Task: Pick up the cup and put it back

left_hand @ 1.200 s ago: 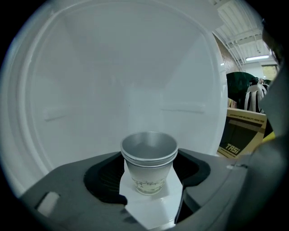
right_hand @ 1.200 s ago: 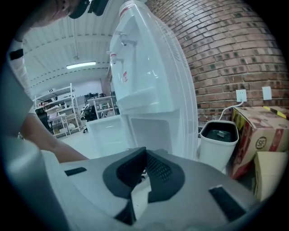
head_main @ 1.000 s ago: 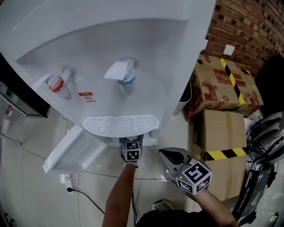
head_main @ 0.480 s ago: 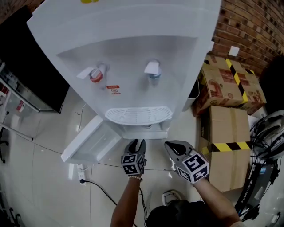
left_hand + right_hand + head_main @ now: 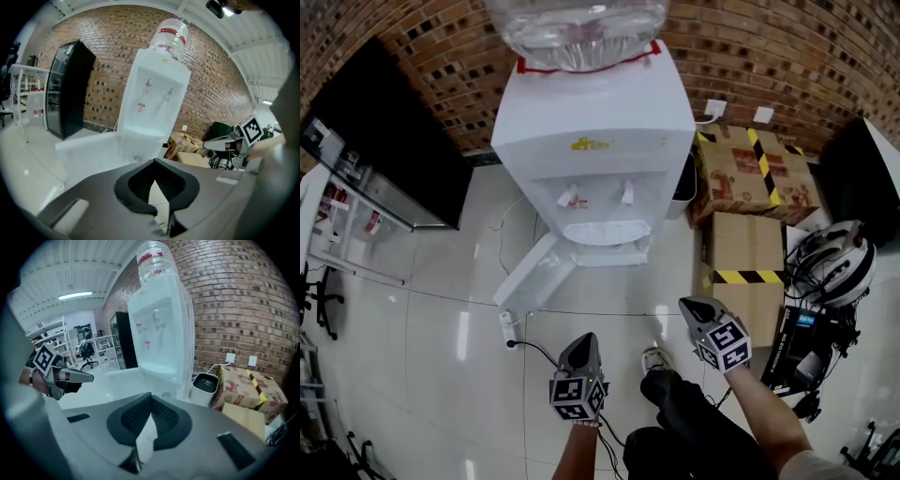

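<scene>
No cup shows in any view. The white water dispenser (image 5: pixel 595 122) stands against the brick wall, with its bottle on top and its two taps above the drip tray (image 5: pixel 605 232). My left gripper (image 5: pixel 581 342) hangs over the floor well in front of it, shut, jaws tip to tip with nothing between them (image 5: pixel 154 164). My right gripper (image 5: pixel 690 306) is to its right, nearer the cardboard boxes, also shut and empty (image 5: pixel 151 397). Both gripper views face the dispenser (image 5: pixel 154 103) (image 5: pixel 159 329) from a distance.
The dispenser's lower door (image 5: pixel 534 274) lies open towards the floor at front left. Cardboard boxes (image 5: pixel 750 173) and a small bin (image 5: pixel 682 183) stand at its right. A black cabinet (image 5: pixel 384 141) is on the left. A power strip (image 5: pixel 508 328) and cable lie on the tiles.
The view has drawn far back from the dispenser, which now shows whole. Both grippers have come away from the drip tray and hang over open floor.
</scene>
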